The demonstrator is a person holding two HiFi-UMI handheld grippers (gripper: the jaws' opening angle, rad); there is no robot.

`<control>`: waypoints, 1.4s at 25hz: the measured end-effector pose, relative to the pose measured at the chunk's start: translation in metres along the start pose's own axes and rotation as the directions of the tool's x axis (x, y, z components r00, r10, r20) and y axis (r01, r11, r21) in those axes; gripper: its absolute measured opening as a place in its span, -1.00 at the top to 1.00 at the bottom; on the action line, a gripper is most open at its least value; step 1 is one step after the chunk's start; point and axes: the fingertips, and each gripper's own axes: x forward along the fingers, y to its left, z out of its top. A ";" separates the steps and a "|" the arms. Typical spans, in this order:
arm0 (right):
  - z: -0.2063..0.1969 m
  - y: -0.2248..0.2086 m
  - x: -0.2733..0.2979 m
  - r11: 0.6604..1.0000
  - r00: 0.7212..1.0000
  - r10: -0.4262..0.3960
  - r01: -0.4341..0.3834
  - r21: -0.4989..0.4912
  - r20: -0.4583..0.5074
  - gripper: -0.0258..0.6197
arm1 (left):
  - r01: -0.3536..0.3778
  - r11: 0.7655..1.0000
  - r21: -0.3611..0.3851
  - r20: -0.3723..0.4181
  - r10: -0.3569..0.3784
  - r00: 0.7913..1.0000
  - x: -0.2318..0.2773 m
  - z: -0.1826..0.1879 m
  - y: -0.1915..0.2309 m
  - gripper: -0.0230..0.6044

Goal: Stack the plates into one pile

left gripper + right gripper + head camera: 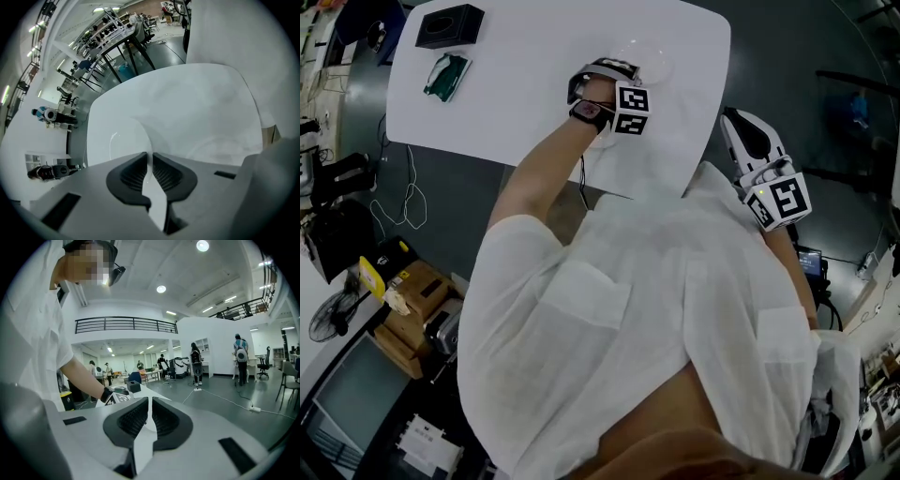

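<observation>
Clear plate [131, 140] is clamped by its rim in the left gripper's [151, 165] jaws near the desk's [534, 84] far edge, presumably for carrying; right gripper's [150, 417] jaws are together, empty.

Table [534, 84] was white, box [450, 25] black, packet [447, 76] green, plate [117, 140] clear; cube [630, 108] wore black-and-white squares; shirt [628, 309] white, floor [778, 56] dark grey.

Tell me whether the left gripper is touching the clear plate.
Touching. The left gripper view shows the left gripper clamped on the rim of the clear plate.
</observation>
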 end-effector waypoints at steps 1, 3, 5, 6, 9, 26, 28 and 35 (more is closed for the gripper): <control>0.001 0.007 0.004 1.000 1.000 0.011 -0.011 -0.004 0.000 0.82 | 0.001 1.000 -0.006 -0.004 -0.001 1.000 -0.003 -0.006 -0.007 0.79; 0.002 0.015 0.011 0.999 1.000 0.030 -0.030 -0.009 0.001 0.82 | 0.001 1.000 -0.023 -0.009 -0.001 1.000 -0.008 -0.016 -0.017 0.79; 0.002 0.021 0.015 0.999 0.999 0.050 -0.050 -0.011 0.002 0.82 | 0.001 0.999 -0.052 -0.009 -0.002 1.000 -0.013 -0.022 -0.024 0.79; 0.002 0.023 0.016 0.998 0.998 0.059 -0.059 -0.013 0.004 0.82 | 0.001 0.998 -0.066 -0.009 -0.002 1.000 -0.016 -0.023 -0.028 0.80; 0.004 0.031 0.019 0.996 0.997 0.082 -0.082 -0.019 0.006 0.82 | -0.005 0.994 -0.110 -0.001 0.005 1.000 -0.026 -0.024 -0.035 0.81; 0.020 0.071 0.019 0.987 0.988 0.153 -0.151 -0.062 0.015 0.82 | -0.119 0.968 -0.221 -0.034 0.114 0.993 -0.075 -0.027 -0.107 0.83; 0.019 0.074 0.019 0.985 0.987 0.163 -0.161 -0.068 0.013 0.82 | -0.128 0.964 -0.233 -0.045 0.120 0.992 -0.073 -0.028 -0.117 0.82; 0.020 0.088 0.018 0.980 0.983 0.186 -0.185 -0.077 0.008 0.82 | -0.114 0.951 -0.287 -0.062 0.100 0.993 -0.065 -0.023 -0.154 0.78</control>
